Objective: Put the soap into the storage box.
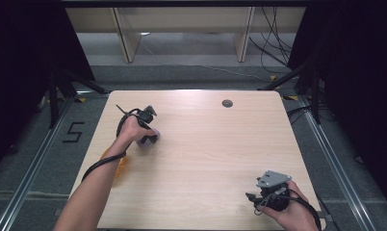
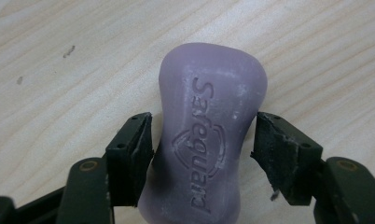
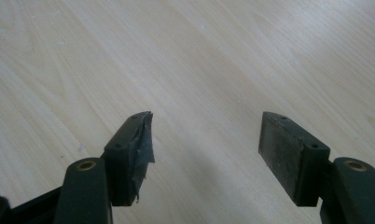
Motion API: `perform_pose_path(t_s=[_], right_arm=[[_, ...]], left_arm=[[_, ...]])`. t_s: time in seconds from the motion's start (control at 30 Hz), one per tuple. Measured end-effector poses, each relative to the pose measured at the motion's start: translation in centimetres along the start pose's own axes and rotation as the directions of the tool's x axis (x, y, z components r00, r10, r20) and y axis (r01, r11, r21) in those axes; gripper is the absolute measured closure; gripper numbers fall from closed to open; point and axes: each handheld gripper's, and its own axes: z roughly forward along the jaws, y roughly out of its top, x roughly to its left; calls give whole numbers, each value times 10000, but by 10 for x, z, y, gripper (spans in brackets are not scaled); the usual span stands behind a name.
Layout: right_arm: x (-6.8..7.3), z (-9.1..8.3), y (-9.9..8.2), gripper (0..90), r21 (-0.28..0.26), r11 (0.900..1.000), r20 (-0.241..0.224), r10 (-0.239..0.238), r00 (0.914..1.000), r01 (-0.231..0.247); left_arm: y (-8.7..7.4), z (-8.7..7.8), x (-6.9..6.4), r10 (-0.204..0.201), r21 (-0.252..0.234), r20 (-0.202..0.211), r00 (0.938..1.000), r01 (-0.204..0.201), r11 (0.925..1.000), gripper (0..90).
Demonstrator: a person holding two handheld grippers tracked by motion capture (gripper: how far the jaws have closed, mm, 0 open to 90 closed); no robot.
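Purple soap bar point(image 2: 209, 135), embossed logo up, flat on wooden table point(image 2: 59, 93); left gripper point(image 2: 204, 154) jaws flanking its waist, pads touching both sides.

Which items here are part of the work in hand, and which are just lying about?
In the job:
- purple soap bar, lying on the table
- left claw, jaws at the bar's waist

Lying about:
- orange item under the left forearm
- right claw, open over bare wood
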Motion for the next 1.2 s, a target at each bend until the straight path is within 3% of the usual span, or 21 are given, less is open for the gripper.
perform_pose_path(t_s=[0.23,0.3,0.43,0.5,0.6,0.67,0.7,0.73,0.97,1.0,1.07,1.2], right_arm=[[0,0,0,354,9,10000,-2,-17,10000,17],[-1,1,0,354,-41,9998,21,-215,9998,215],[-1,1,0,353,-62,9998,38,-213,9998,213],[-1,1,0,353,-53,9998,30,-204,9998,204],[-1,1,0,352,-54,9998,27,-211,9998,212],[-1,1,0,352,-60,9998,31,-210,9998,210],[-1,1,0,352,-58,9998,29,-207,9998,207],[-1,1,0,352,-60,9998,28,-214,9998,214],[-1,1,0,351,-40,9997,-9,-240,9997,240],[-1,1,0,351,-42,9997,-8,-234,9997,234],[-1,1,0,351,-41,9997,-5,-237,9997,237],[0,0,0,350,-2,9998,14,-180,9998,180]], left_arm=[[1,1,1,61,98,33,10000,-61,9999,397],[1,1,2,80,150,9,10000,-80,9999,406],[2,0,2,219,366,4,9998,-219,9991,462],[2,1,3,82,340,47,10000,-83,9994,484],[3,2,5,273,323,67,9996,-275,9991,489],[4,0,4,104,588,-91,9999,-98,9982,491],[4,0,0,-449,667,-67,9990,453,9967,492],[3,0,0,-512,628,-86,9987,516,9967,492],[1,-1,-1,-665,551,-118,9977,671,9962,494],[-1,0,-1,-686,252,-61,9976,688,9973,494],[-2,0,-2,-794,158,-67,9968,795,9967,494],[-4,-1,-2,-630,145,-65,9980,631,9979,494]])
